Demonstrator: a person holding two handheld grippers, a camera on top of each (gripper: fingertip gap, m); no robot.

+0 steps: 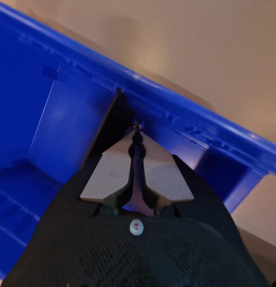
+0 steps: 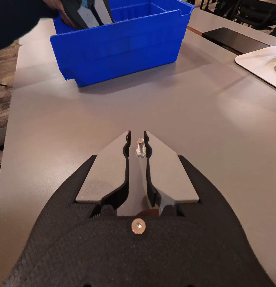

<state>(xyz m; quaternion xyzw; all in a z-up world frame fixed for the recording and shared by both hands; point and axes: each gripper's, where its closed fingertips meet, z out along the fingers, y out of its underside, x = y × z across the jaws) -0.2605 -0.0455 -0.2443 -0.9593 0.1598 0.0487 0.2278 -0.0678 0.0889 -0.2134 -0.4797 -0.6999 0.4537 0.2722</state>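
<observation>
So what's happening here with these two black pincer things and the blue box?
A person is working two handheld grippers at a grey table. The left gripper, reaching into the blue plastic bin, is shut, with a small silvery metal nut right at its tips. The right gripper is open around a silver hex-head bolt standing on its head on the table; whether the fingers touch it is unclear.

1. Left gripper [image 1: 136,133]: black textured body, grey finger plates, wavy black inner pads, one silver screw [image 1: 136,227].
2. Right gripper [image 2: 137,132]: same build, silver screw [image 2: 138,225].
3. Dark sleeve [image 2: 17,18].
</observation>
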